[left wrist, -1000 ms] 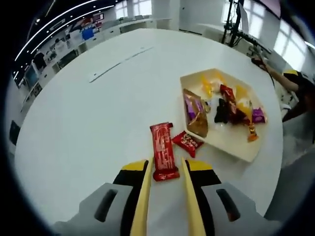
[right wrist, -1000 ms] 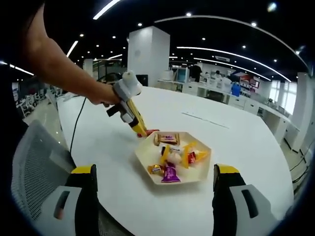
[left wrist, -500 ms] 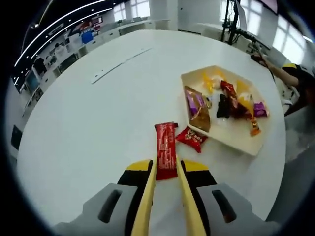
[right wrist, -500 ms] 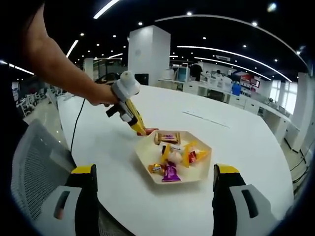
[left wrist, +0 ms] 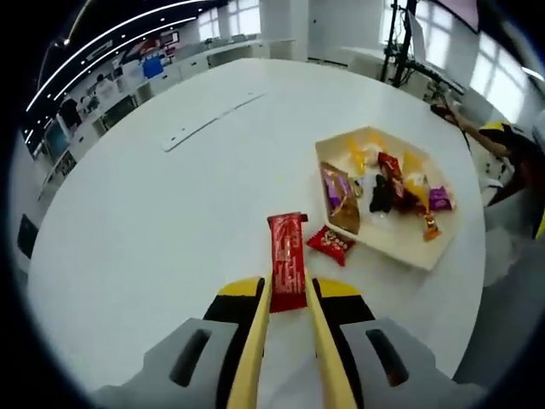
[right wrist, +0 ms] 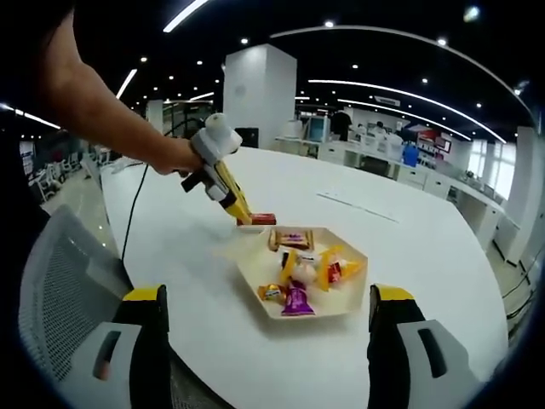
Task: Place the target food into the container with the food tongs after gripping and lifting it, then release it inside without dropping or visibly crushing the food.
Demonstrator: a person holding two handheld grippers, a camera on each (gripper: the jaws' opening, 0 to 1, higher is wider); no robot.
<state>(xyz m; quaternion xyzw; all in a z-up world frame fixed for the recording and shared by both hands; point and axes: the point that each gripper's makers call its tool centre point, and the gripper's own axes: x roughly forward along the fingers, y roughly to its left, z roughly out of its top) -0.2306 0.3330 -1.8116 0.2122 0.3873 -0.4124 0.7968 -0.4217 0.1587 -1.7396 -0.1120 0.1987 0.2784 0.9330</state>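
The left hand-held gripper clamps the long red bar above the white worktop, beside the hexagonal tray; the right hand-held gripper hangs wide open, apart

We're in a big open-plan office — dark ceiling with long curved light strips and little round spotlights. A huge white round table takes up the middle, and a grey mesh chair sits at its near edge. There's a fat white pillar, rows of white desks with monitors behind it, and bright windows along one side.
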